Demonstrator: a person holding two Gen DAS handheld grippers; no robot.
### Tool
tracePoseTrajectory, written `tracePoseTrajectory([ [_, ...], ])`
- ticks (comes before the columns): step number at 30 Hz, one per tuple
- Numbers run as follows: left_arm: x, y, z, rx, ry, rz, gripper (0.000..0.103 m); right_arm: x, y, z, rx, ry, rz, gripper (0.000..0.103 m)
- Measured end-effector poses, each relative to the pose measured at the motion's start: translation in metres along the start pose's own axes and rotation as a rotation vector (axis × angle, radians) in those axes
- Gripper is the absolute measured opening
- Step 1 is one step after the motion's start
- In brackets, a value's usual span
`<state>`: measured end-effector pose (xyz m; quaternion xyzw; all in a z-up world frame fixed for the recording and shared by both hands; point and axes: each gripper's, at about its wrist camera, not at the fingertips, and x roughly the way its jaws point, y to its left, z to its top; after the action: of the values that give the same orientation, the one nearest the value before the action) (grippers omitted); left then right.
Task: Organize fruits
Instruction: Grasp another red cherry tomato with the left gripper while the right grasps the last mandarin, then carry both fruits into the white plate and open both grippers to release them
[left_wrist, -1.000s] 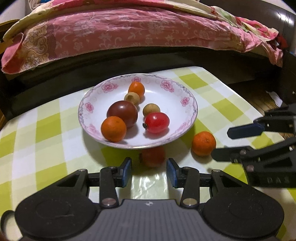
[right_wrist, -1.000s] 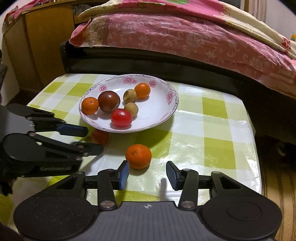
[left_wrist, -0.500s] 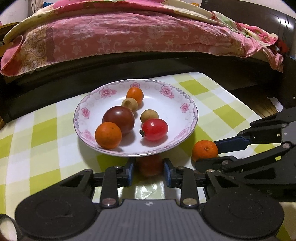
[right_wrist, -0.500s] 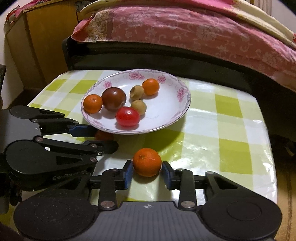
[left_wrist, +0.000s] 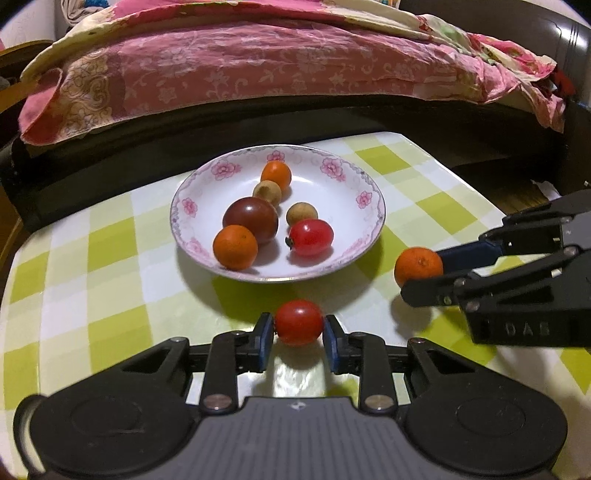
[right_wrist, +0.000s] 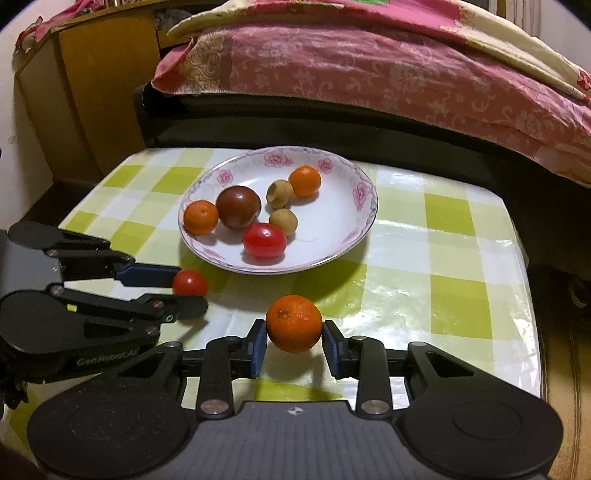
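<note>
My left gripper is shut on a small red tomato and holds it just above the table, in front of the flowered white plate. My right gripper is shut on a small orange, lifted off the table to the right of the plate. The plate holds several fruits: two oranges, a dark tomato, a red tomato and two brown longans. The left gripper with its tomato shows in the right wrist view, and the orange shows in the left wrist view.
The table has a green and white checked cloth. A dark bed frame with a pink quilt runs close behind it. A wooden cabinet stands at the far left. The table's right edge drops to the floor.
Both grippers have closed on their fruit and lifted it off the table. The left took the red tomato, the right took the orange.
</note>
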<state>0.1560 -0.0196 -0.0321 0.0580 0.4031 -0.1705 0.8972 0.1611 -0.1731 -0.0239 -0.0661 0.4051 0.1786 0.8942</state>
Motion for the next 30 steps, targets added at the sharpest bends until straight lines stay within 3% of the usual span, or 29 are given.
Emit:
tracePoseTrajectory([
  [9,-0.02,0.01,0.007,-0.047,-0.019,0.01,0.038,-0.007,0.005,0.01,0.013,-0.031,0.008,0.027],
  [19,-0.015,0.021,0.033,-0.068,-0.076,0.021,0.038,0.0,0.006,0.03,0.026,-0.066,-0.007,0.027],
  [30,0.004,0.022,0.037,-0.066,-0.054,0.021,0.037,0.017,0.006,0.038,0.011,-0.05,-0.014,0.028],
])
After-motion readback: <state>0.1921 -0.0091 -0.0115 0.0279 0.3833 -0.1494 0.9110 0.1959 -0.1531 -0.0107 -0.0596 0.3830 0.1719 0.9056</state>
